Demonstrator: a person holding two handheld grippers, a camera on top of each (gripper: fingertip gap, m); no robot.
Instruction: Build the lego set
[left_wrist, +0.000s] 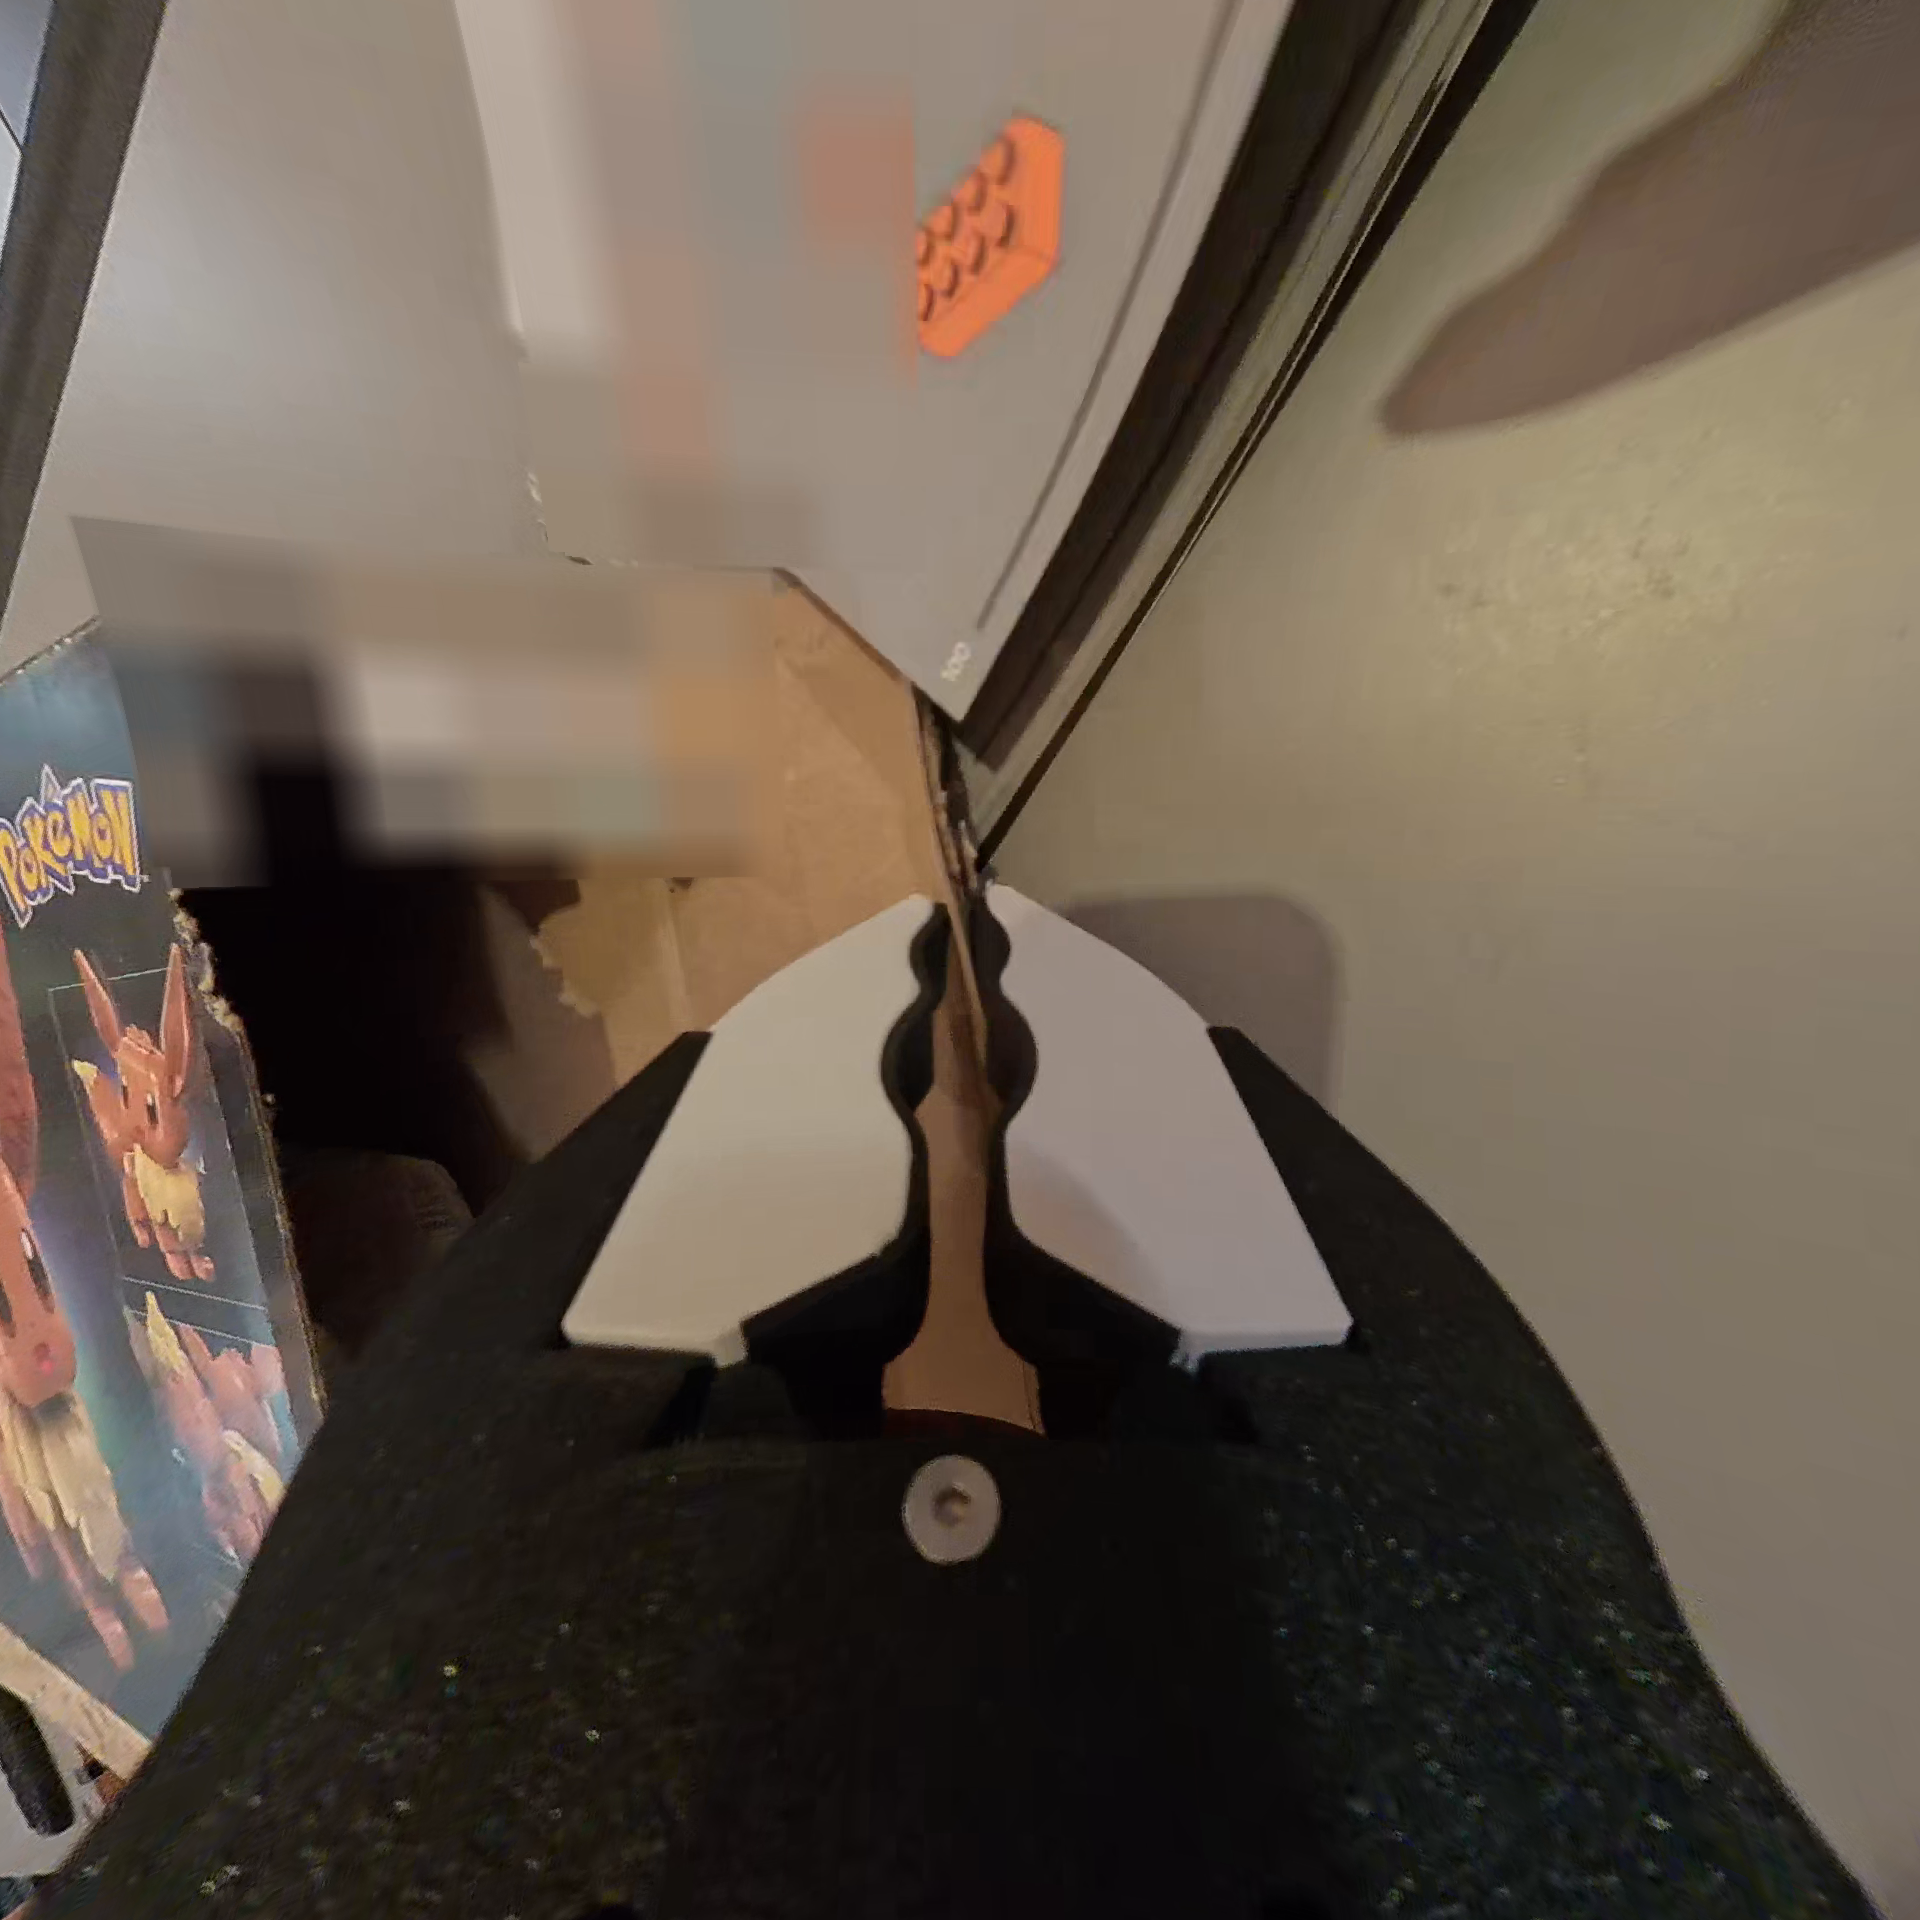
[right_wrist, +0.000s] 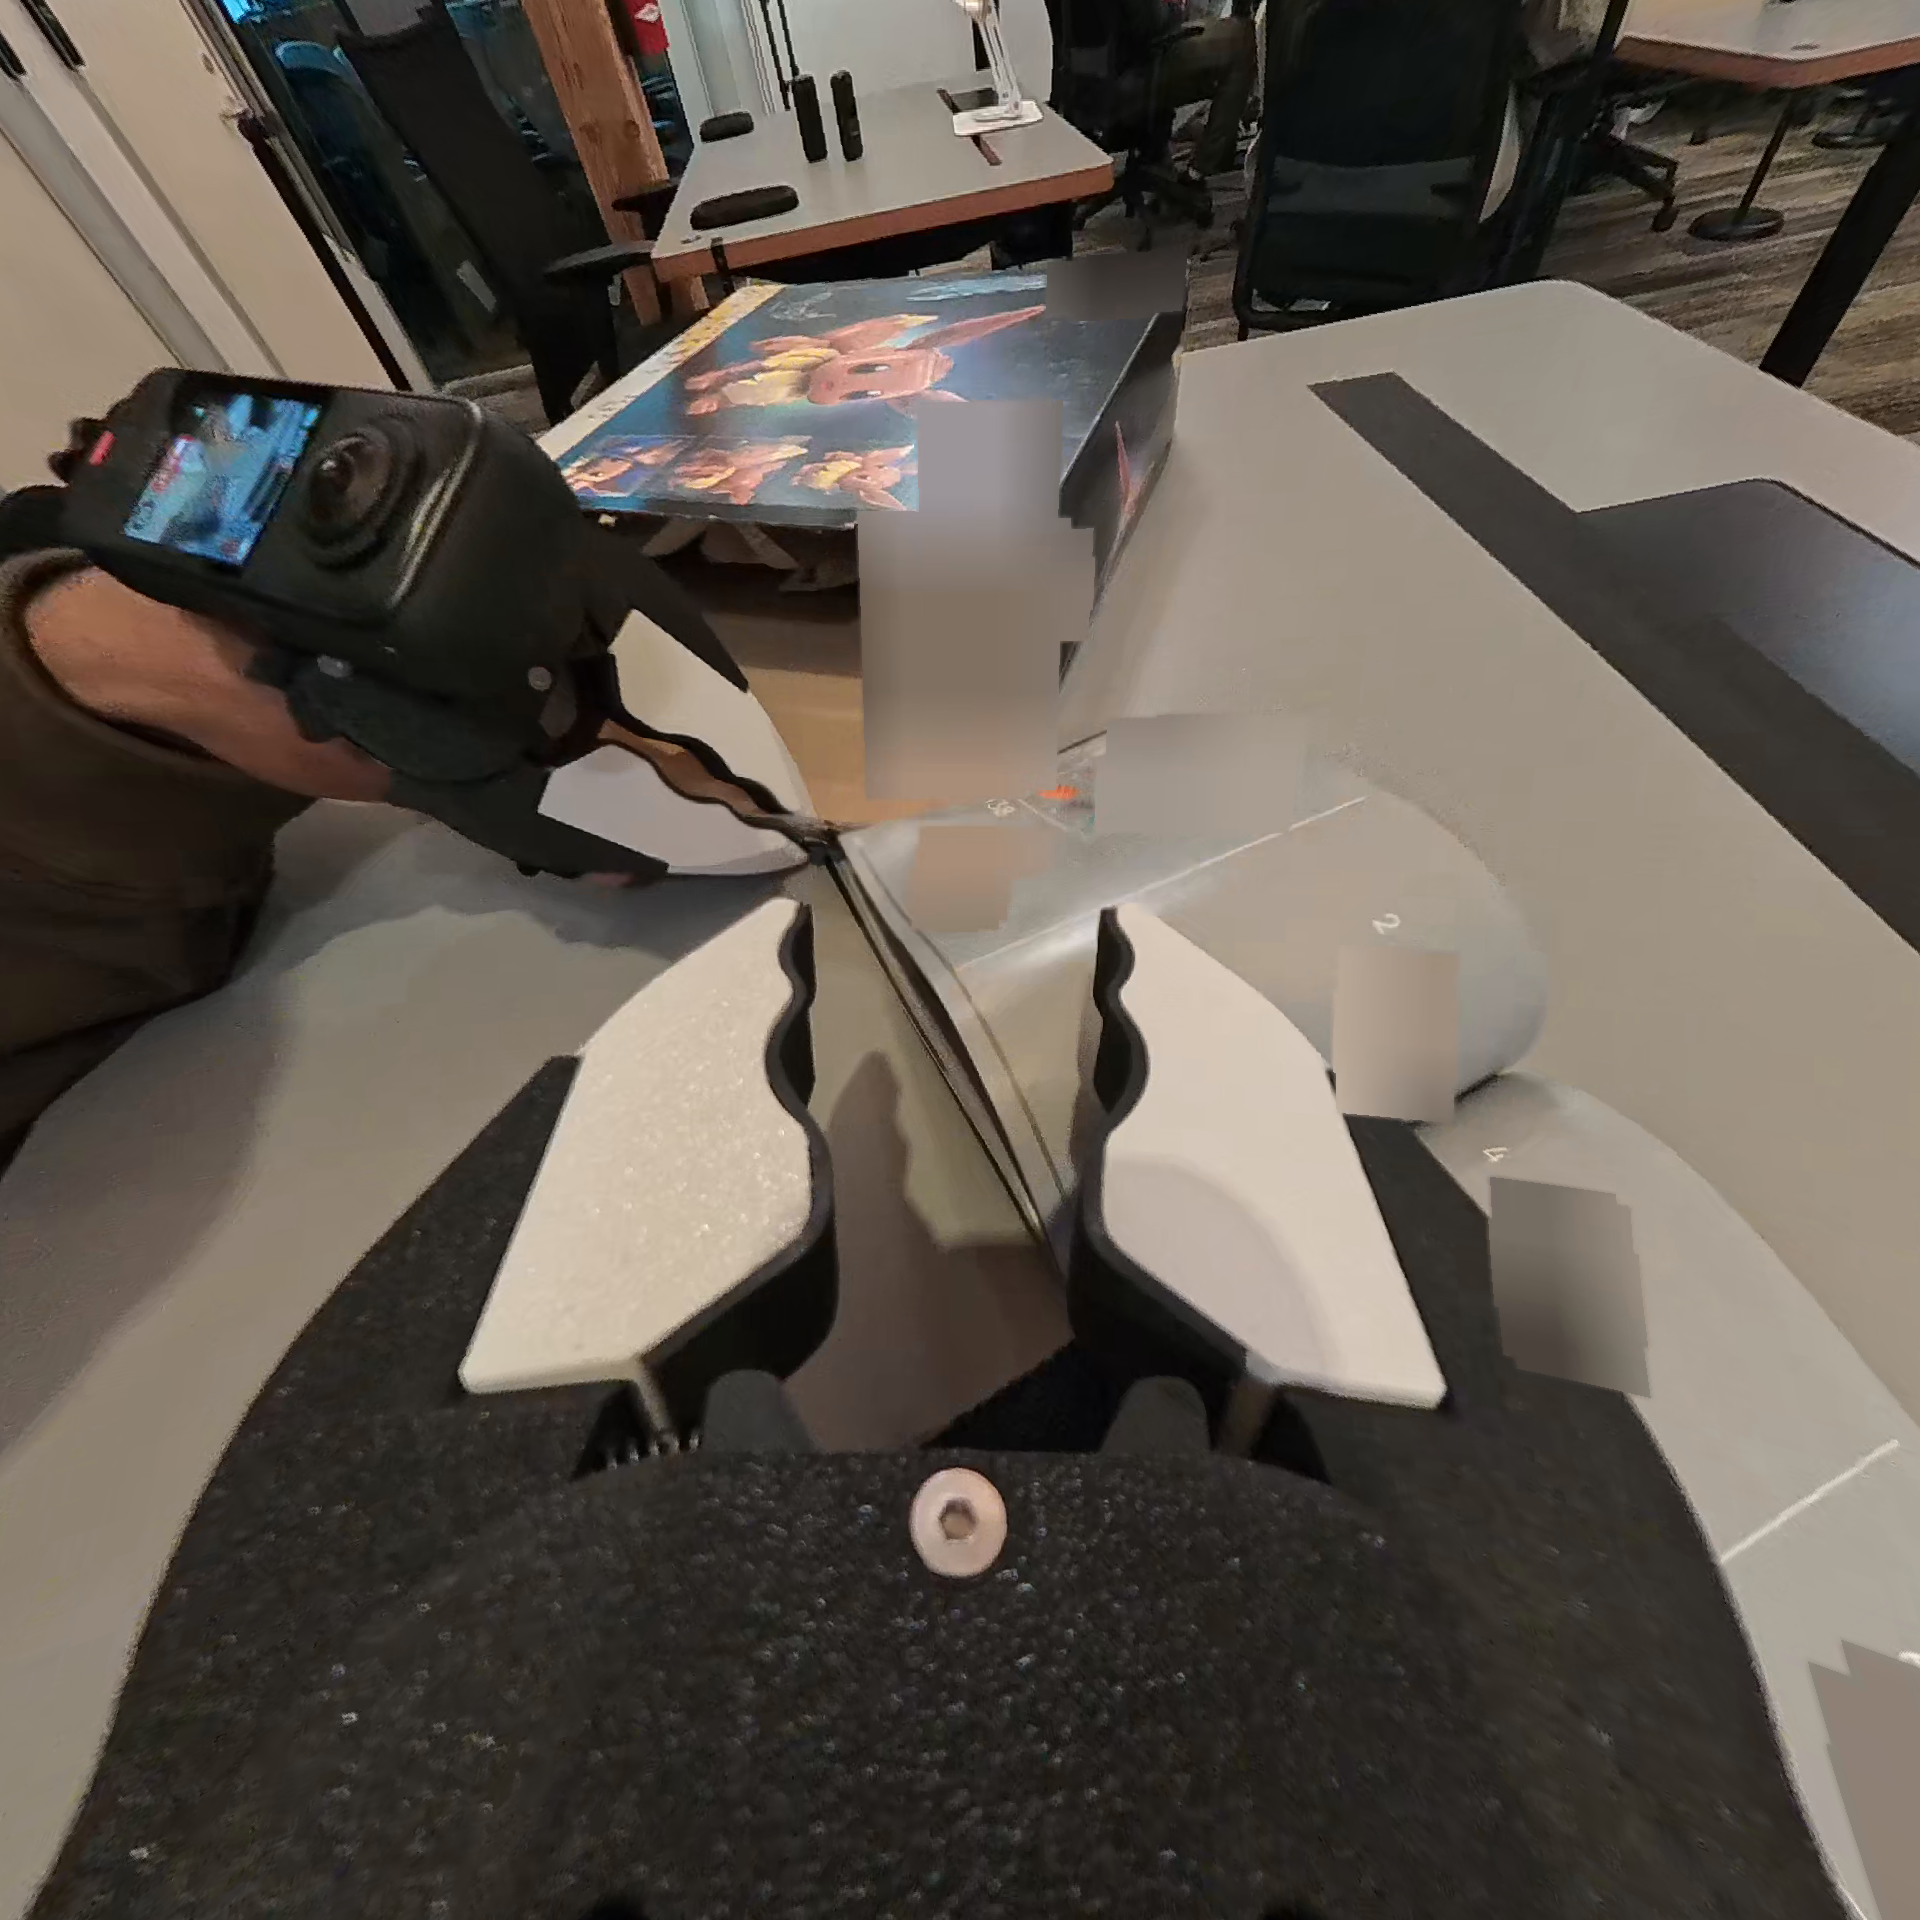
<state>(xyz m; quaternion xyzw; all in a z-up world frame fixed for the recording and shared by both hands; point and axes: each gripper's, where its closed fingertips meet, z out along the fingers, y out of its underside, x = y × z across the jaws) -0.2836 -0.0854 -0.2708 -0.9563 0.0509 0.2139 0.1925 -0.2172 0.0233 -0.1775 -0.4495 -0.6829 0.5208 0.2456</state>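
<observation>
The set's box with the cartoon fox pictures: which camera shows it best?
The right wrist view: the box lies on the table with its whole printed face visible. The left wrist view catches only a strip of it at the left edge.

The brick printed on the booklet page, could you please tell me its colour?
Orange; the brick shows best in the left wrist view.

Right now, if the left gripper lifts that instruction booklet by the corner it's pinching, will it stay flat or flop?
Probably flop. The booklet looks thin, and its pages already curl over on the table. Held only at one corner by the left gripper, it would likely sag and fan open. The glossy paper may also slip from the jaws.
</observation>
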